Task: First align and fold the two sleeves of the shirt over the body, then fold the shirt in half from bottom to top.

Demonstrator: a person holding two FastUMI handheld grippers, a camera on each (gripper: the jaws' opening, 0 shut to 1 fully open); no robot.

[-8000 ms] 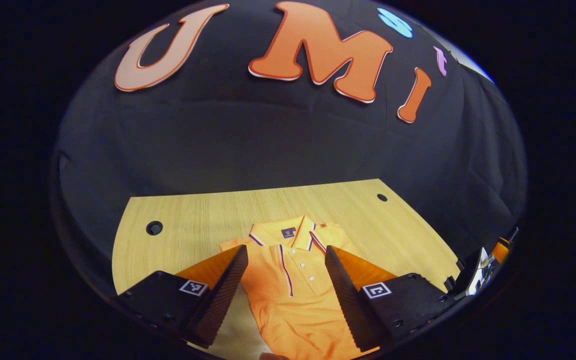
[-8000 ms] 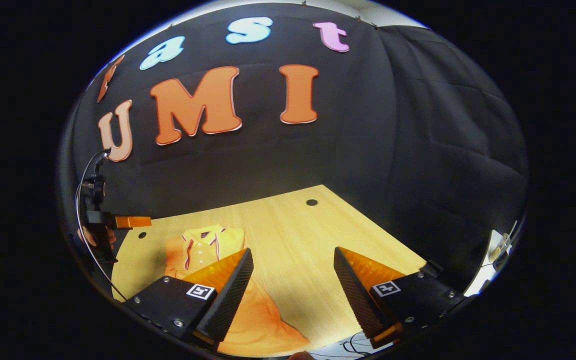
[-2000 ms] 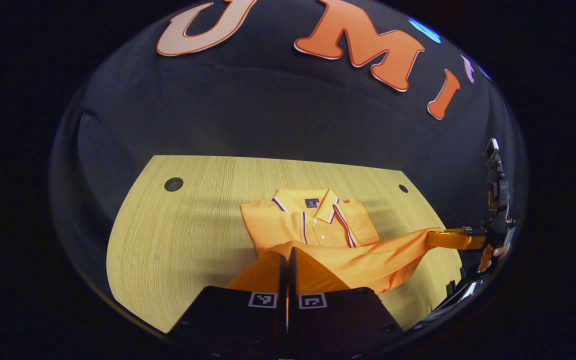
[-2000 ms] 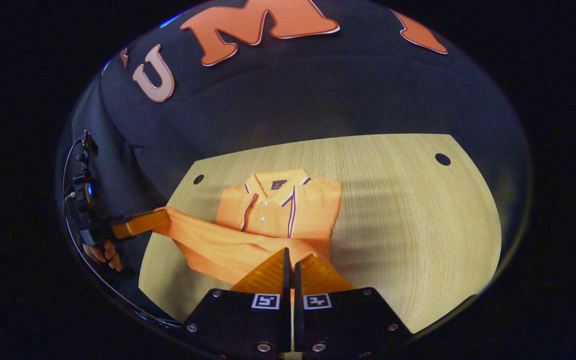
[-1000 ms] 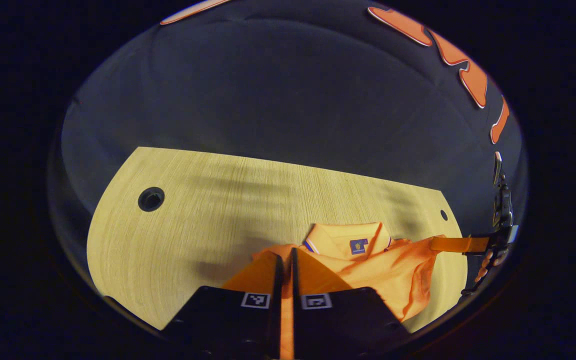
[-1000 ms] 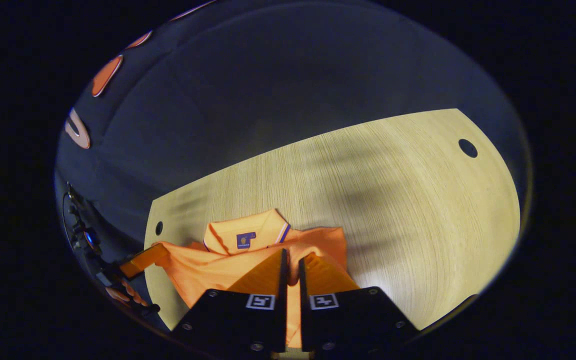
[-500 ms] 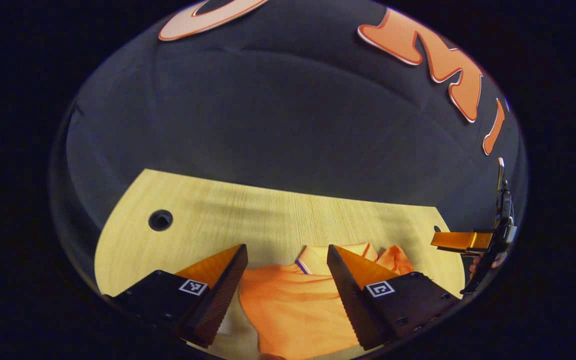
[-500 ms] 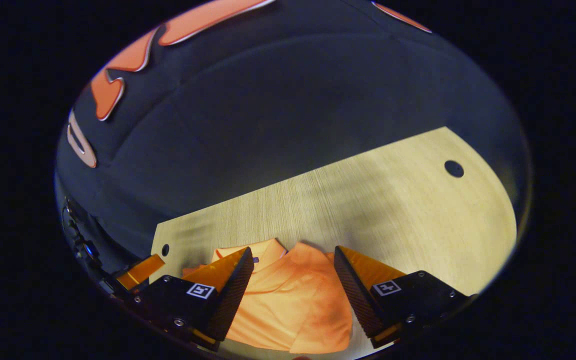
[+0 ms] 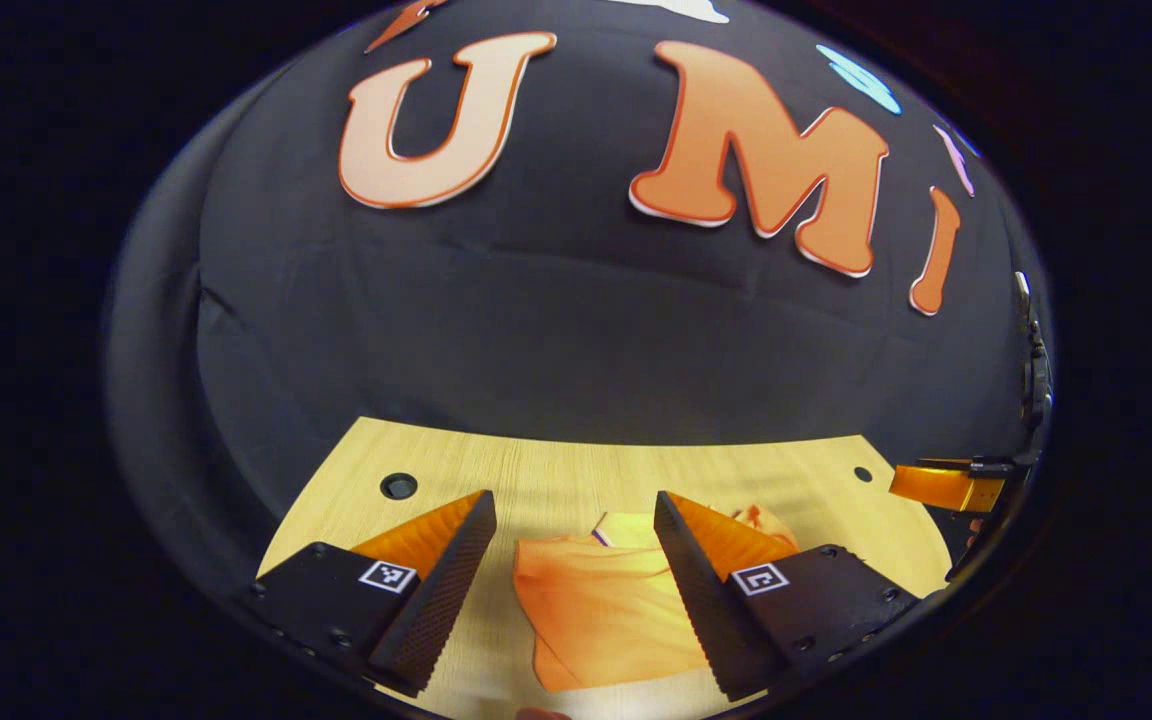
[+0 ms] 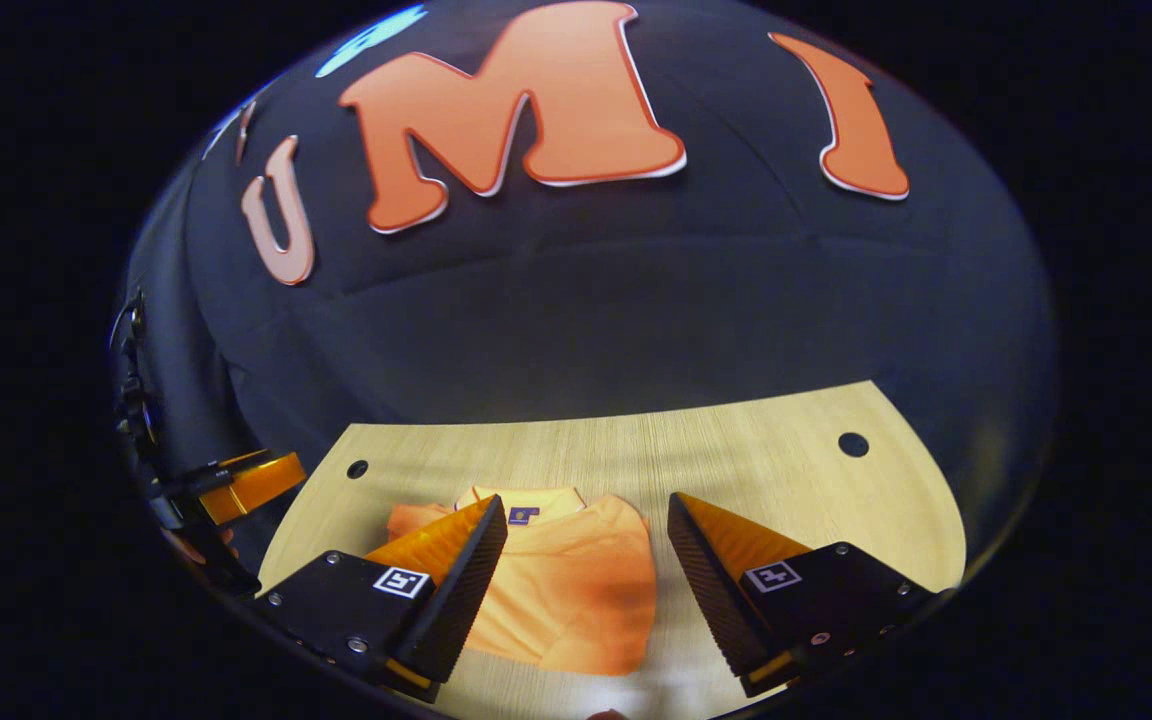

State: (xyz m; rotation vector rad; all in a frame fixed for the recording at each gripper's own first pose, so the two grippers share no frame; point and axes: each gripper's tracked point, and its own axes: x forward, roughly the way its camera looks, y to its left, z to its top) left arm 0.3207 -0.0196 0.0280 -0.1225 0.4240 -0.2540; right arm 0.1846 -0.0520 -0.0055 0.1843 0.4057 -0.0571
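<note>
The folded orange shirt (image 9: 601,610) lies on the wooden desk (image 9: 556,470), just past both grippers. The left gripper (image 9: 576,600) and right gripper (image 10: 586,590) are wide open and hold nothing. A black cloth wall (image 10: 636,320) stands behind the desk.

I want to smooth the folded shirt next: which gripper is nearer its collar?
Hard to call; the two look about level. The left gripper hangs open over the shirt, the collar just ahead. The right gripper hangs open likewise, with the collar off its left finger.
</note>
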